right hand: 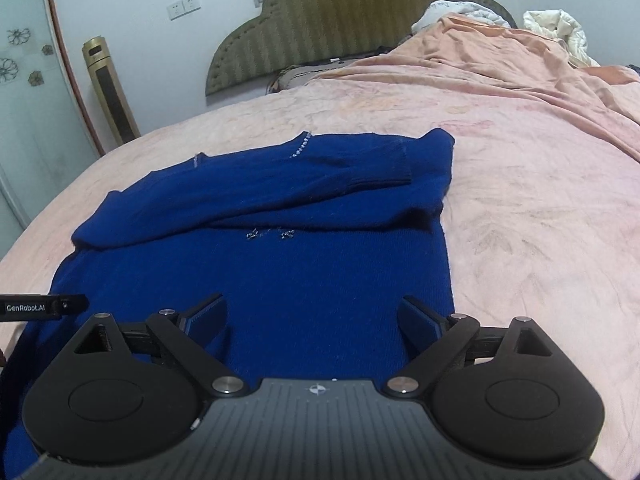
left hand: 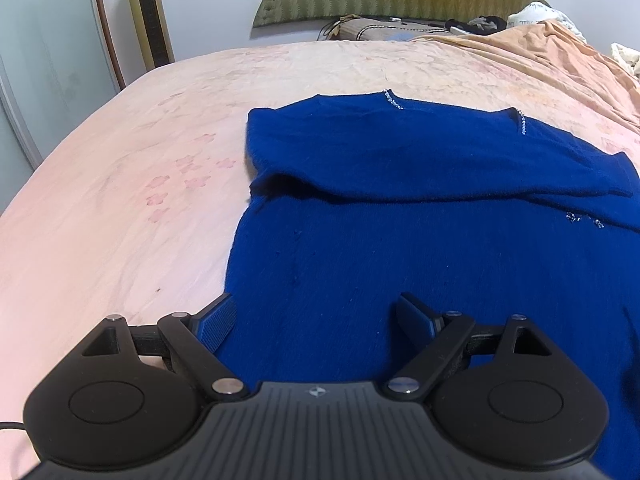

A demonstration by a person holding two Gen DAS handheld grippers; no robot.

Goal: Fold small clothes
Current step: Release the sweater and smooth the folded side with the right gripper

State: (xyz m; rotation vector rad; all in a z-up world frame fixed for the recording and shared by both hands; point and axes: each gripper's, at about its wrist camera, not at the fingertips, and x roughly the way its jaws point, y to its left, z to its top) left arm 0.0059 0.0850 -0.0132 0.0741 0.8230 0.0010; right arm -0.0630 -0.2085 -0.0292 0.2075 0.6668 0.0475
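A dark blue knit sweater [left hand: 400,248] lies flat on the pink bedspread [left hand: 120,200], its sleeves folded across the chest below the neckline with its sparkly trim. My left gripper [left hand: 316,320] is open and empty, low over the sweater's lower left part near its left edge. In the right wrist view the sweater [right hand: 300,256] fills the middle. My right gripper [right hand: 314,316] is open and empty over the sweater's lower right part. The left gripper's tip [right hand: 44,306] shows at the left edge of the right wrist view.
The green padded headboard [right hand: 352,24] and a pillow [left hand: 372,30] are at the far end. A rumpled orange blanket [right hand: 520,64] and white bedding [right hand: 556,28] lie at the back right. A gold tower fan [left hand: 148,12] and a mirrored wardrobe [left hand: 44,60] stand on the left.
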